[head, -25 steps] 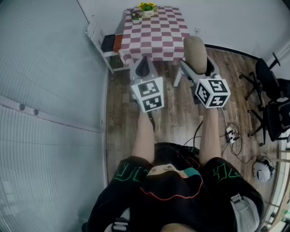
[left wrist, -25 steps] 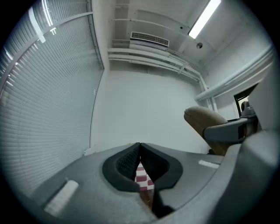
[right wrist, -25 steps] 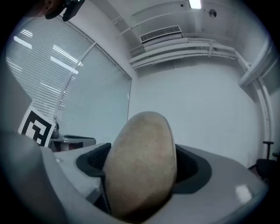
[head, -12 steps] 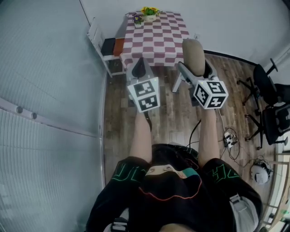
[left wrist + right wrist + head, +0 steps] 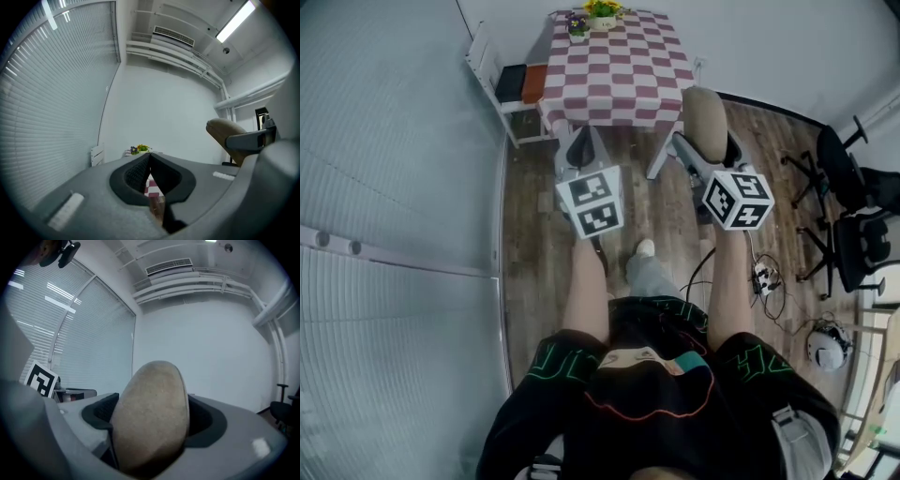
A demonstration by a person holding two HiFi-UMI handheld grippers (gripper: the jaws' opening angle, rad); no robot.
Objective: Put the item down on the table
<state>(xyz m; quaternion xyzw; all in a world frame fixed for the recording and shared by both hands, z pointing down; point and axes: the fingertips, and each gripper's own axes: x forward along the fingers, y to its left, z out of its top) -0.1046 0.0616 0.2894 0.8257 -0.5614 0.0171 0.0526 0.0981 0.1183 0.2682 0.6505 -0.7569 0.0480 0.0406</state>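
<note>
Two grippers, held above the wood floor [image 5: 661, 220]: the left gripper [image 5: 581, 150] was closed on nothing; the right gripper [image 5: 710, 150] was clamped on one tan oval item [image 5: 150, 418], in the air short of one checkered table [image 5: 619, 75]. One yellow-flowered pot [image 5: 602, 13] and one purple-flowered pot [image 5: 576, 23] were set at its far edge.

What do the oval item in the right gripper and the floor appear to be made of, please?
Oval item: tan, matte, finely speckled surface, so perhaps stone or bread; the look leaves it open. Floor: brown planks with grain streaks and seams, so wood or wood-look laminate, slight sheen.
</note>
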